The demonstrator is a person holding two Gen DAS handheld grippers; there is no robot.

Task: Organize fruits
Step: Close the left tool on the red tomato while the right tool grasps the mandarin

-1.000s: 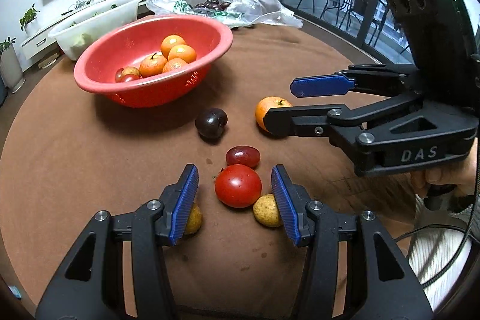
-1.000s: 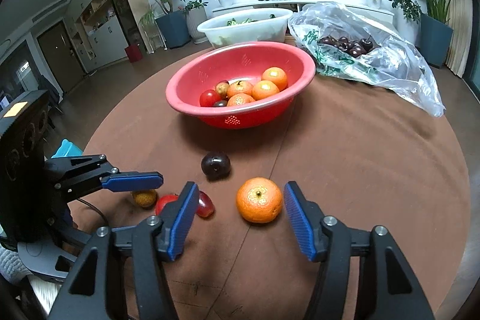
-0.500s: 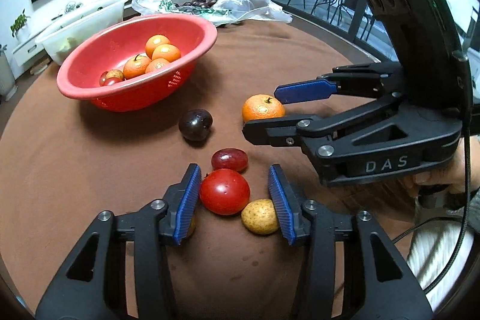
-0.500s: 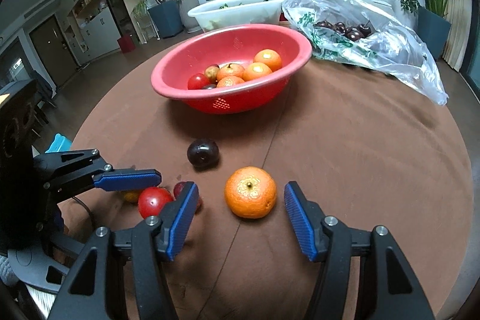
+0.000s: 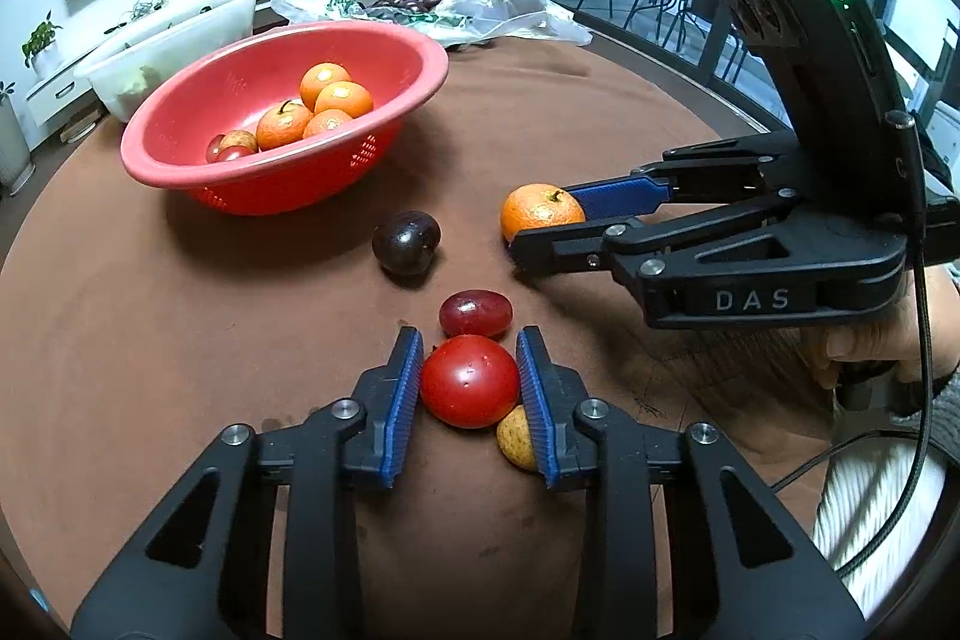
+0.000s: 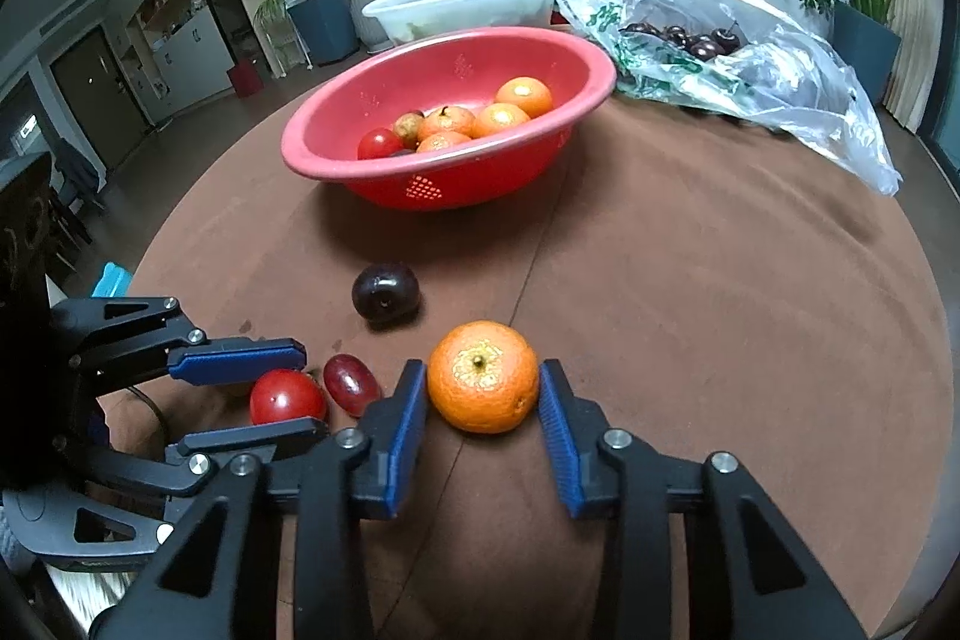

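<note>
While both sets of jaws are closing, the red tomato [image 5: 469,381] sits pinched between the left gripper [image 5: 469,388] pads on the brown tabletop [image 6: 720,292], and the mandarin [image 6: 483,376] sits pinched in the right gripper [image 6: 483,400]; a red grape [image 5: 476,313] lies just beyond the left fingertips, a red colander [image 5: 282,112] farther off.

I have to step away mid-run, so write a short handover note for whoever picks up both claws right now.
Left claw: jaws closing around the red tomato, pads at its sides, tomato on the table.
Right claw: jaws closing around the loose orange, also on the table.
Done: oranges, a tomato and other small fruit sit in the red basket.
Left: lift and drop these two, then the dark plum, red grape and small yellow fruit.
</note>
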